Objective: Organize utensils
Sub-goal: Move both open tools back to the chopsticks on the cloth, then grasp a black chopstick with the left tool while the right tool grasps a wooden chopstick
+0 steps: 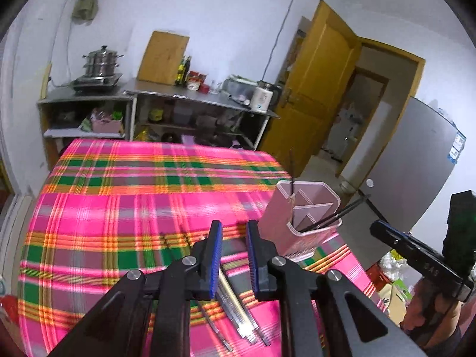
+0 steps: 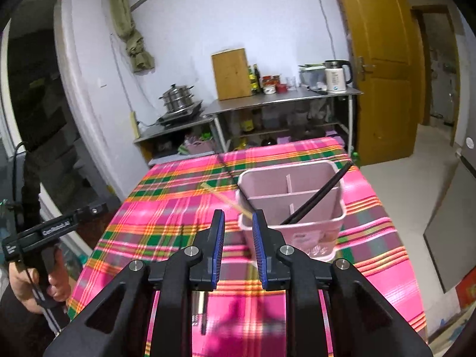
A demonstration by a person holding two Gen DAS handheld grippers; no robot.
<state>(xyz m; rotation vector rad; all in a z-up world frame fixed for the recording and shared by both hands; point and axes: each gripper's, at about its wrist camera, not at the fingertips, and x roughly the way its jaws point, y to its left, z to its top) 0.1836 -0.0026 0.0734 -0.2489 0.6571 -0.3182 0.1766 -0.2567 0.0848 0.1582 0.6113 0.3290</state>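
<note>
Left wrist view: the left claw (image 1: 233, 235) hangs open and empty over the plaid-covered bench (image 1: 119, 196), chopsticks (image 1: 238, 306) lying beneath it. The pink holder (image 1: 285, 232) stands at 2 o'clock. Steel shelves (image 1: 166, 95) line the white wall.

Right wrist view: the right claw (image 2: 238, 226) is open, empty, with the holder (image 2: 312, 238) just beyond at 1 o'clock, dark chopsticks (image 2: 318, 199) leaning inside. A yellow door (image 2: 383, 68) stands at 2 o'clock.

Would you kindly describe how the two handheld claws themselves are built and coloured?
Both the left claw and right claw match: matte black angular linkage arms, silver round pivot bolts, and flat fingers faced with ribbed blue pads. Seen from the opposite camera, each has a black pistol-style handle with small white lettering; a black cable trails from the left's.
</note>
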